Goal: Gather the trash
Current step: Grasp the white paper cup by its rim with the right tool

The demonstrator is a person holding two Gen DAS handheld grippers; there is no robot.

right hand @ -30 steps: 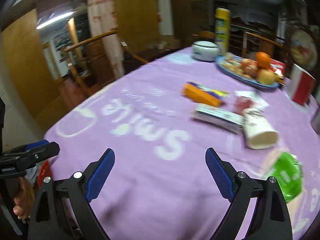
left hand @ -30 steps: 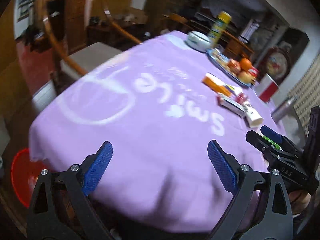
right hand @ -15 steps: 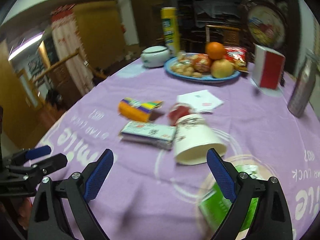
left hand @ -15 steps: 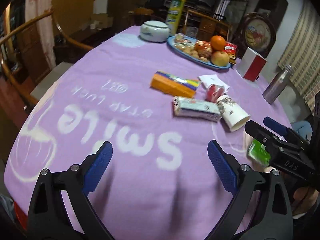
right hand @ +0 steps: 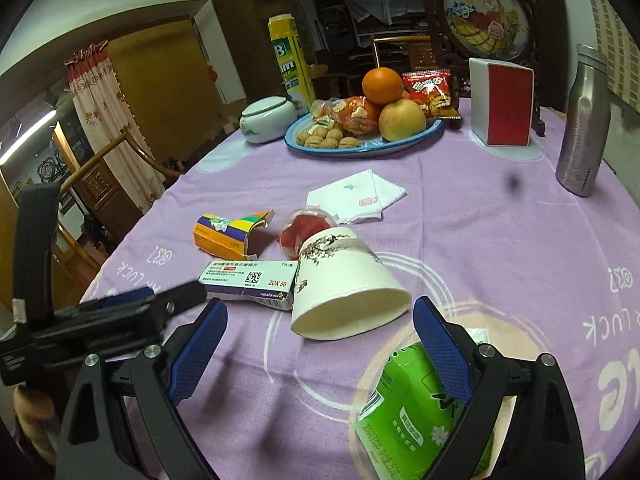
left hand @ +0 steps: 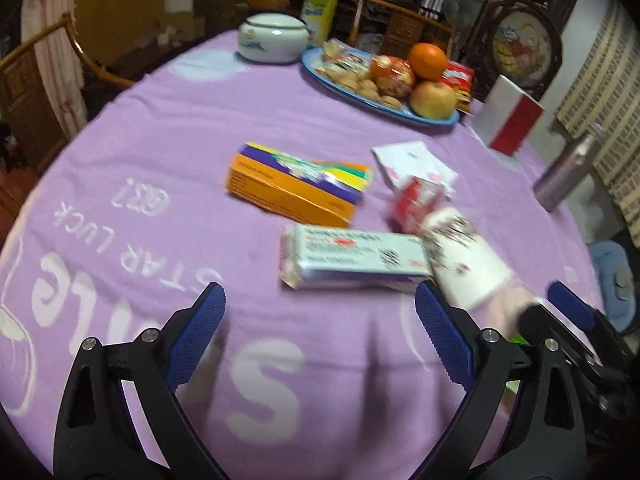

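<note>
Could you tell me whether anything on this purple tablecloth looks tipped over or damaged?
Yes. The white paper cup with an ink-branch print lies on its side, mouth toward the camera, beside the white medicine box. The orange and purple carton behind has its end flap torn open.

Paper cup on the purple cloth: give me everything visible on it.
The paper cup is white, looks like paper, printed with a dark branch-and-bird motif. It lies tipped on its side, open mouth toward the right-wrist camera, inside looks empty. Its side rests against the white medicine box; a crumpled red wrapper sits at its base. No claw touches it.
</note>
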